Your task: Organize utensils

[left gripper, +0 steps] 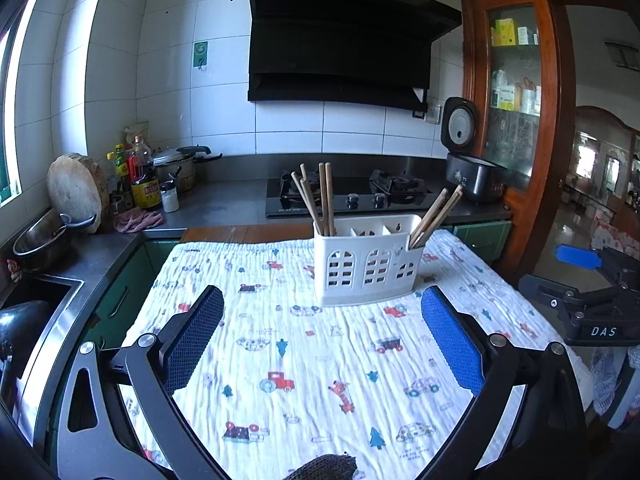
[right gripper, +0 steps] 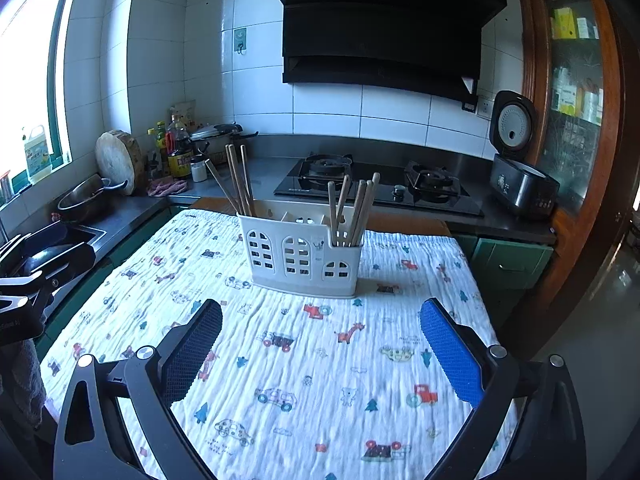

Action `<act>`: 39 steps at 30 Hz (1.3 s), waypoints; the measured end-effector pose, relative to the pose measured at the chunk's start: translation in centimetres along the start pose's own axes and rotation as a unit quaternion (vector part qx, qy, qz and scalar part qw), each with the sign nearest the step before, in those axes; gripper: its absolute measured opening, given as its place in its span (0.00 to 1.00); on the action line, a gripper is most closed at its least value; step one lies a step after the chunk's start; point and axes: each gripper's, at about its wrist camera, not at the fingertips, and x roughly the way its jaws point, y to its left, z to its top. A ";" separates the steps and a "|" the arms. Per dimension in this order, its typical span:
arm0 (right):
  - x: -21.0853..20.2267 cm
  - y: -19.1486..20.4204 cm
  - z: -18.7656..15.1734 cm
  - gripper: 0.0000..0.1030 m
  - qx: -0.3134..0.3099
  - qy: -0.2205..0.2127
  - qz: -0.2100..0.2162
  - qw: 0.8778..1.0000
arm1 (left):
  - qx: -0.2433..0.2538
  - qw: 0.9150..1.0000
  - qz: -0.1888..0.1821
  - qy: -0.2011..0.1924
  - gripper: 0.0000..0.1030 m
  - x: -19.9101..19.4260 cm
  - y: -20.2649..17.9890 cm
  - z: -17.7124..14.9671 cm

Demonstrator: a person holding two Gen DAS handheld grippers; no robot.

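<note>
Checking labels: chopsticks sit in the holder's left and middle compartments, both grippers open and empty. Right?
One slip: the chopsticks stand in the left and right end compartments of the white holder; the middle one shows none, as the right wrist view shows. The left gripper and right gripper are open and empty.

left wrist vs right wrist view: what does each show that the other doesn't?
Left wrist only: the right gripper at the right edge, and a room beyond the doorway.
Right wrist only: a detergent jug on the windowsill, and the left gripper's body at the left edge.
Both: white utensil holder with chopsticks in its end compartments, printed cloth, stove, rice cooker, and each camera's own fingers open, nothing between them.
</note>
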 end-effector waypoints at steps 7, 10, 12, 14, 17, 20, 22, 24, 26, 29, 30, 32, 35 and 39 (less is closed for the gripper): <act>-0.5 0.4 -1.7 0.93 0.006 -0.001 0.004 1.000 | -0.009 1.000 0.001 0.007 0.95 -0.6 0.4 -1.6; -0.8 0.5 -2.4 0.93 0.008 -0.003 0.008 1.000 | -0.008 1.000 0.001 0.012 0.95 -0.7 0.4 -2.2; -0.9 0.5 -2.8 0.93 0.016 -0.002 0.011 1.000 | -0.010 1.000 -0.001 0.015 0.95 -0.6 0.5 -2.7; -0.8 0.3 -3.2 0.93 0.023 0.001 0.015 1.000 | -0.008 1.000 -0.002 0.020 0.95 -0.5 0.5 -3.1; -0.6 0.3 -3.8 0.93 0.025 0.006 0.011 1.000 | -0.007 1.000 -0.001 0.028 0.95 -0.3 0.4 -3.6; -0.4 0.4 -4.3 0.93 0.027 0.012 0.011 0.999 | -0.012 0.999 -0.002 0.032 0.95 -0.1 0.5 -3.9; -0.2 0.5 -4.6 0.93 0.028 0.015 0.011 0.999 | -0.012 0.999 0.000 0.034 0.95 0.0 0.5 -4.1; 0.0 0.5 -4.8 0.93 0.028 0.018 0.011 0.999 | -0.012 0.999 0.000 0.036 0.95 0.0 0.5 -4.2; 0.1 0.6 -4.9 0.93 0.028 0.019 0.011 0.999 | -0.012 0.999 0.001 0.038 0.95 0.0 0.5 -4.3; 0.3 0.5 -5.0 0.93 0.029 0.021 0.013 0.999 | -0.011 0.999 0.001 0.040 0.95 0.2 0.4 -4.5; 0.3 0.5 -5.0 0.93 0.029 0.021 0.014 0.999 | -0.012 0.999 0.000 0.040 0.95 0.2 0.4 -4.5; 0.4 0.6 -5.0 0.93 0.028 0.022 0.015 0.999 | -0.013 0.999 0.000 0.041 0.95 0.3 0.4 -4.5; 0.5 0.7 -5.0 0.93 0.027 0.022 0.014 0.999 | -0.013 0.999 0.000 0.041 0.95 0.3 0.4 -4.5; 0.6 0.7 -5.1 0.93 0.028 0.023 0.012 0.999 | -0.013 0.999 0.000 0.043 0.95 0.4 0.4 -4.6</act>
